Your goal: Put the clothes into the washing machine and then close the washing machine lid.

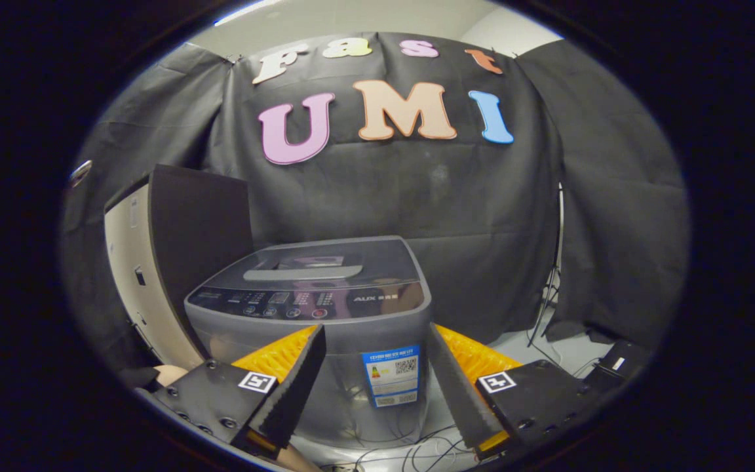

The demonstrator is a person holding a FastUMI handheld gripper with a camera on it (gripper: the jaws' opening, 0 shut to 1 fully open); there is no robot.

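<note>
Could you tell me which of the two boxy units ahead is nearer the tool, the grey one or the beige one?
The grey washing machine, lid shut, stands just ahead of the open, empty tool; the beige cabinet is farther back, beside it.

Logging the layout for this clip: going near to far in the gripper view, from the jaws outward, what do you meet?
Open gripper, holding nothing, jaws apart → washing machine just ahead, its front label between the jaws, lid down → black cloth wall behind.
</note>
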